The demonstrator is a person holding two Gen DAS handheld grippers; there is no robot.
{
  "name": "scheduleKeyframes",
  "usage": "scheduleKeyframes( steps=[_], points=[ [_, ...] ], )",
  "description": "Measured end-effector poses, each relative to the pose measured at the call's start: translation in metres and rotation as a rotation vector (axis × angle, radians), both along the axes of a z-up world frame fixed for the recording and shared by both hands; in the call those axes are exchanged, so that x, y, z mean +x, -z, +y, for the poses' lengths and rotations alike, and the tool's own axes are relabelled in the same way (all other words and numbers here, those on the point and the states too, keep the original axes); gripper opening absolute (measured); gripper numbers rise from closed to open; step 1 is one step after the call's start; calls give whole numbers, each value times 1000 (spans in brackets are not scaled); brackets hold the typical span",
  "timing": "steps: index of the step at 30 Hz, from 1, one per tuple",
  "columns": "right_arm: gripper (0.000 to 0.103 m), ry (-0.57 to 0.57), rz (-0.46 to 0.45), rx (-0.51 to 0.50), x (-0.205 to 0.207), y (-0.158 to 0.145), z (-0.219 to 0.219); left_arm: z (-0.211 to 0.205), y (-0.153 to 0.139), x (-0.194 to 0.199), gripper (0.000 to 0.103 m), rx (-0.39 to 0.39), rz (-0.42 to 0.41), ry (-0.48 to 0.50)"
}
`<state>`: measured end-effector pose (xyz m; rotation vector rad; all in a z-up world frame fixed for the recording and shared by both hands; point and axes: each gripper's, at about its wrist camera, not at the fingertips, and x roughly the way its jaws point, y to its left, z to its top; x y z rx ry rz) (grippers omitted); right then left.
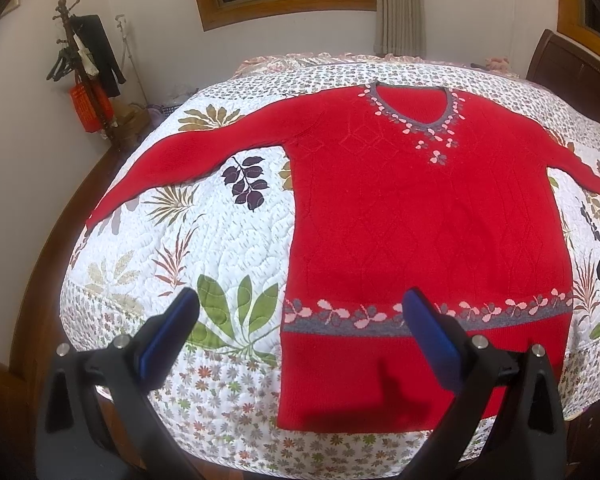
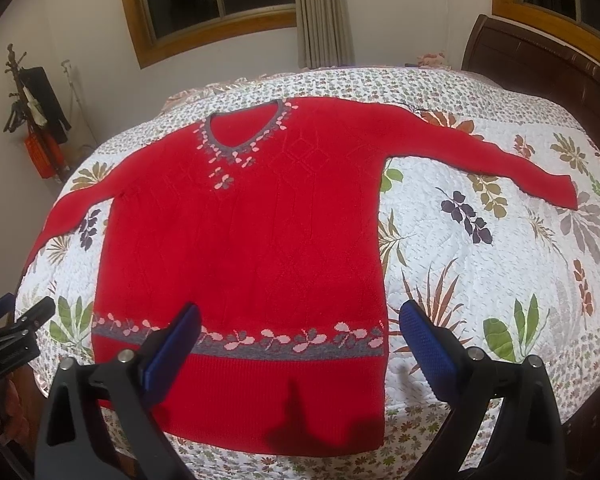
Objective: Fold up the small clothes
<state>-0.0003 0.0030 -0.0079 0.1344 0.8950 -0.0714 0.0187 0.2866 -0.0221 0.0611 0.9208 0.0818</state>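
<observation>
Red sweater (image 1: 420,216) flat on the quilt (image 1: 228,248), no readable label, left gripper (image 1: 300,312) and right gripper (image 2: 300,320) both spread wide, grasping nothing.

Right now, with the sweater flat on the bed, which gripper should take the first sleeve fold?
Either, each on its own side. The left gripper is open over the red sweater's left edge, nearer the left sleeve; the right gripper, also open, faces the right sleeve. I'd lean left.

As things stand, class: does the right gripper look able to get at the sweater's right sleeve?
Probably yes. The right gripper is open and empty, and the right sleeve lies flat on the quilt with nothing lying between them.
</observation>
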Motion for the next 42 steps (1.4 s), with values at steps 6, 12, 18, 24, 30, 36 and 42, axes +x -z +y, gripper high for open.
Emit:
scheduleKeyframes(
  steps=[6,12,18,24,30,36,42],
  points=[
    [99,1,3,-1,1,0,-2,-1,0,1,101,0,1,0],
    [99,2,9,-8,2,0,-1,-1,0,1,101,1,2,1],
    [99,-1,2,0,3,1,-5,-4,2,1,101,2,6,3],
    [99,-24,-15,10,15,2,-26,-18,4,17,101,-2,19,16],
    [99,18,6,2,46,-5,-110,-55,-6,61,101,-20,5,57],
    [99,195,135,-58,93,6,-259,-115,-10,122,101,-14,-9,92],
    [99,305,207,-38,134,39,-403,-191,4,195,101,-47,24,104]
  ],
)
